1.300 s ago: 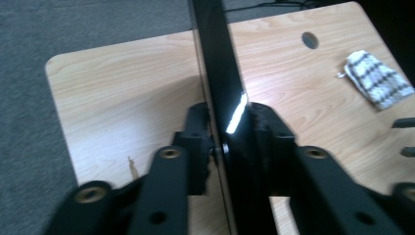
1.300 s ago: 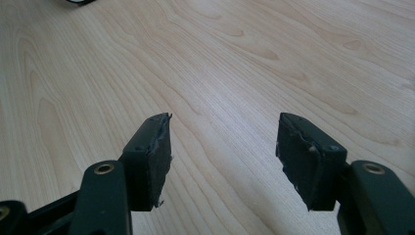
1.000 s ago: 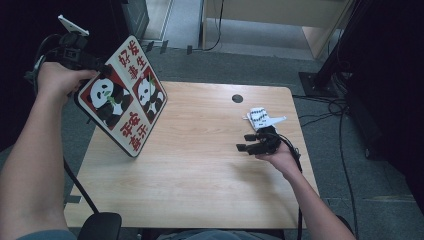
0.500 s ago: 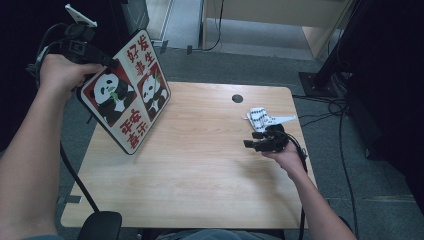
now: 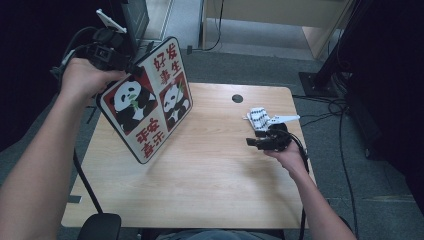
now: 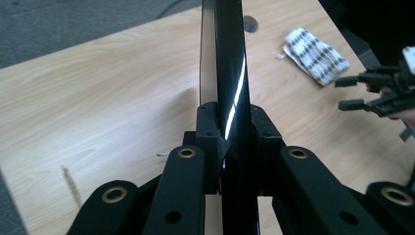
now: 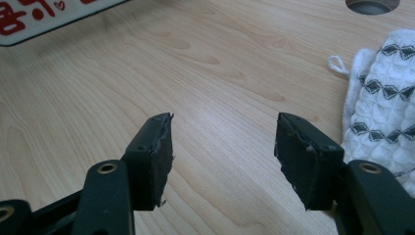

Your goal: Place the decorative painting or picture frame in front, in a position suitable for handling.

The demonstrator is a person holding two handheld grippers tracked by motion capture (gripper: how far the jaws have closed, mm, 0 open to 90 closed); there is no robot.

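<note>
Here the left claw (image 5: 131, 67) clenched the panda board (image 5: 147, 102) by its edge, tilted above the table (image 5: 210, 170); the right claw (image 7: 222, 147) gaped empty beside a cloth (image 7: 379, 93).

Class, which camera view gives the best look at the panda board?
The high view: the panda board shows its whole printed face, tilted above the table. The left gripper view shows its dark edge clamped in the left tool; the right gripper view catches one corner.
</note>
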